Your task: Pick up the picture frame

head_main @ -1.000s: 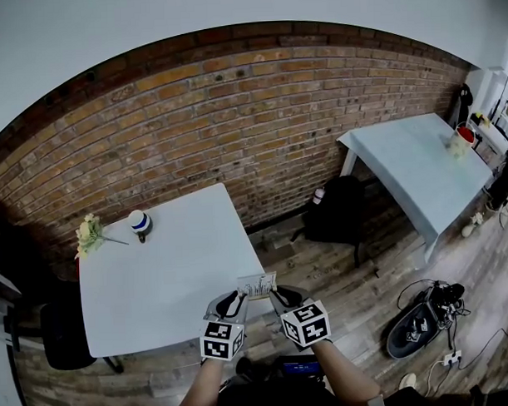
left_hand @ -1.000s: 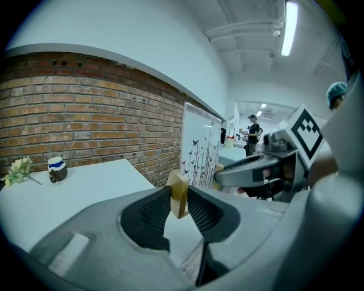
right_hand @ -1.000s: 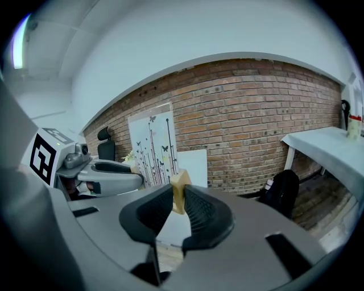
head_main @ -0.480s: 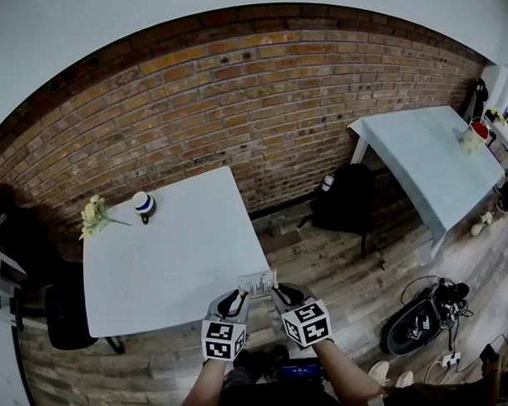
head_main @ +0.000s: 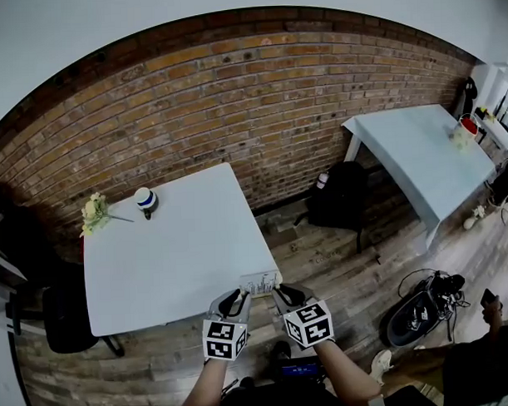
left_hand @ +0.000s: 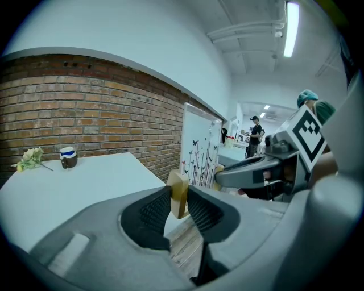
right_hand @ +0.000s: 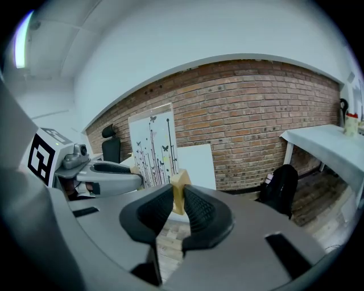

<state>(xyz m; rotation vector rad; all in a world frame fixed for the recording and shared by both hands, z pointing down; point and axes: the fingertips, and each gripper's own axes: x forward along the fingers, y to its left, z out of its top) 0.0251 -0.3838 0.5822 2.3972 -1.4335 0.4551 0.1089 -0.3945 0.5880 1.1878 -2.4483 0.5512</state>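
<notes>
The picture frame (head_main: 259, 283) is a white print of butterflies and stems with a pale wooden rim. It hangs upright between both grippers, over the near right corner of the white table (head_main: 173, 259). My left gripper (head_main: 238, 298) is shut on its left wooden edge; the left gripper view shows the pads of the left gripper (left_hand: 179, 200) pressing the rim, with the picture frame (left_hand: 199, 152) beyond. My right gripper (head_main: 279, 294) is shut on the right edge. In the right gripper view the right gripper (right_hand: 178, 200) clamps the wood, and the picture frame (right_hand: 153, 149) stands to its left.
A blue-and-white cup (head_main: 145, 199) and a small bunch of flowers (head_main: 95, 212) sit at the table's far left corner. A black chair (head_main: 60, 306) stands at the left. To the right are a backpack (head_main: 341, 205), a second table (head_main: 419, 155) and a bag on the floor (head_main: 423, 314). A person (head_main: 484, 356) stands at lower right.
Both grippers have carried the frame a little toward the table's near right corner, still gripped at both edges. A person has come into view at the lower right.
</notes>
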